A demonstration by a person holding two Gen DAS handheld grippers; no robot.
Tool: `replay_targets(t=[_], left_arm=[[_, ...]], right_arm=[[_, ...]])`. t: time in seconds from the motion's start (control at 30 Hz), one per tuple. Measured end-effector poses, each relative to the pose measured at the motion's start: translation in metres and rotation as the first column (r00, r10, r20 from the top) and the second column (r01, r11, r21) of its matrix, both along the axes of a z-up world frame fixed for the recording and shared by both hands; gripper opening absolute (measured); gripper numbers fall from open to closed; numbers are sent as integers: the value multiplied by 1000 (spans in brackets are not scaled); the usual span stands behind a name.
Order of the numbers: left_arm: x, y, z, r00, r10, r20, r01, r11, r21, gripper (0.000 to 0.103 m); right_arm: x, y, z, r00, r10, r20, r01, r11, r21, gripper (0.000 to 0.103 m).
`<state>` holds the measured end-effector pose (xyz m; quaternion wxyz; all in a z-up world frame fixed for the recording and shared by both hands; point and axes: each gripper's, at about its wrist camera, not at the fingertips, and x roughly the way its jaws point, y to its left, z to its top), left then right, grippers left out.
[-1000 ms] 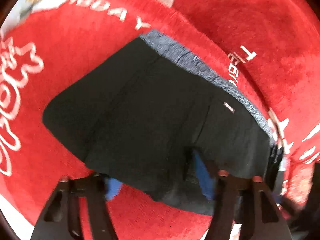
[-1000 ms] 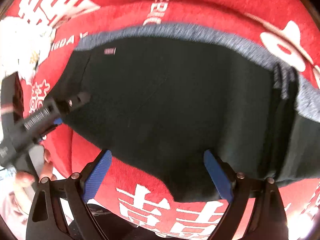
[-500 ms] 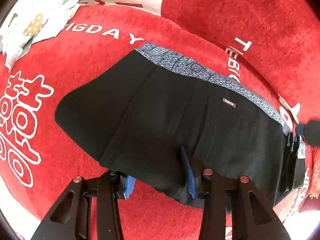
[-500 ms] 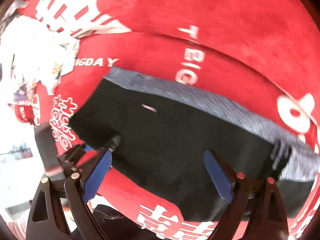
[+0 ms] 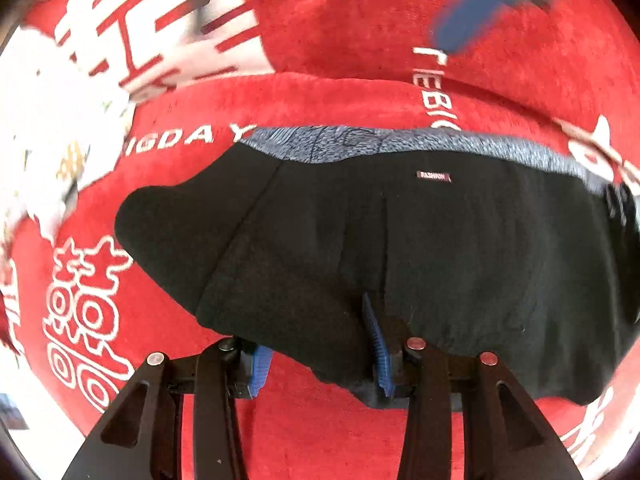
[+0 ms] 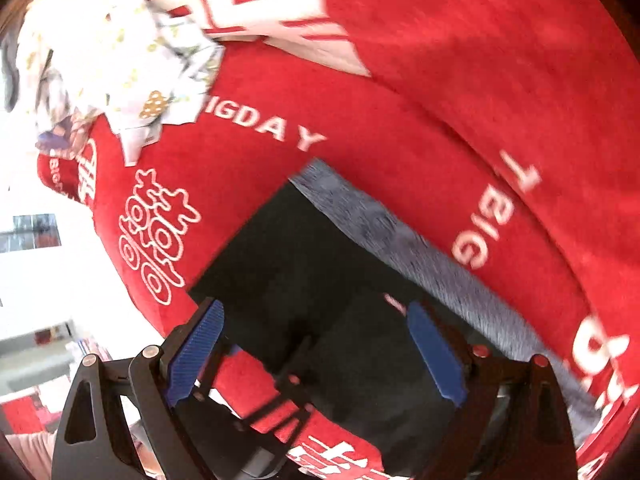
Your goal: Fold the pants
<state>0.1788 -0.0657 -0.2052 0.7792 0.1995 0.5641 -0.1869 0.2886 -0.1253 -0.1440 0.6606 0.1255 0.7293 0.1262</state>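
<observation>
The pants lie folded into a wide black bundle on a red cover printed with white letters and characters. Their grey patterned waistband runs along the far edge, and a small sewn label sits just below it, right of the middle. At the right end the layers stack in several thin dark edges.

The left gripper is at the near hem of the pants. Its jaws stand at a moderate gap, neither wide nor closed. The right blue pad lies on top of the cloth, while the left pad is just beside the hem over the red cover, partly tucked under the fabric edge. Whether the cloth is actually pinched cannot be told.

The right gripper hangs above the left part of the pants with its jaws wide and nothing between them. In the left view one of its blue pads shows blurred at the far right, well apart from the pants. In the right view the left gripper's black frame shows below, at the near hem.

A pile of white patterned cloth lies on the cover at the far left, well apart from the pants.

No container is in view.
</observation>
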Motion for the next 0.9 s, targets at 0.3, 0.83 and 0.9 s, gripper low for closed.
replay_targets(t=[0.3,0.83,0.9], left_arm=[[-19,-15,4,981,-145,130,128,983,134,43],[-53,-61,120,934,-222,279,237,971,-22,43],[-67,-83,139,923,-240,302,265,963,-44,43]], right_arm=[[19,81,-61,920,274,-280,-275,961,36,95],[-48,-73,37,991,-133,6,121,919,375,17],[-75,-110,58,973,-225,54,180,883,434,17]])
